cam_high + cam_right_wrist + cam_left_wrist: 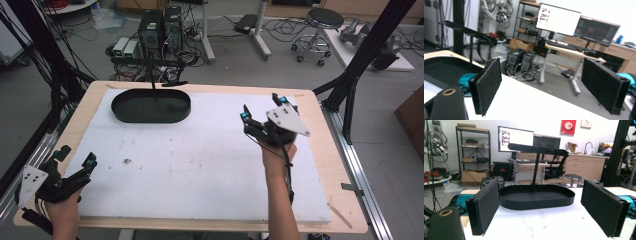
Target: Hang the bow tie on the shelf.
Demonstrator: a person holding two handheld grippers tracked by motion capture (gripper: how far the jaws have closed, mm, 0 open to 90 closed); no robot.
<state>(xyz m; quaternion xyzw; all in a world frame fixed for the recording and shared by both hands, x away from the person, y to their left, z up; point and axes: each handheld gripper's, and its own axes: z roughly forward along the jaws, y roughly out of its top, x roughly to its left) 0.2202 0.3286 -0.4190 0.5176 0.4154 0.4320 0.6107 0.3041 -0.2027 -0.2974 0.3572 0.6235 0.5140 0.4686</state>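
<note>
2 open claws, left claw (75, 159) and right claw (260, 107)

Left gripper (75, 159) sits low at the near-left corner of the white board (200, 165), jaws spread. Right gripper (262, 107) hangs over the far right, jaws apart (nothing between them). Black oval tray (151, 106) sits far-left.
</note>
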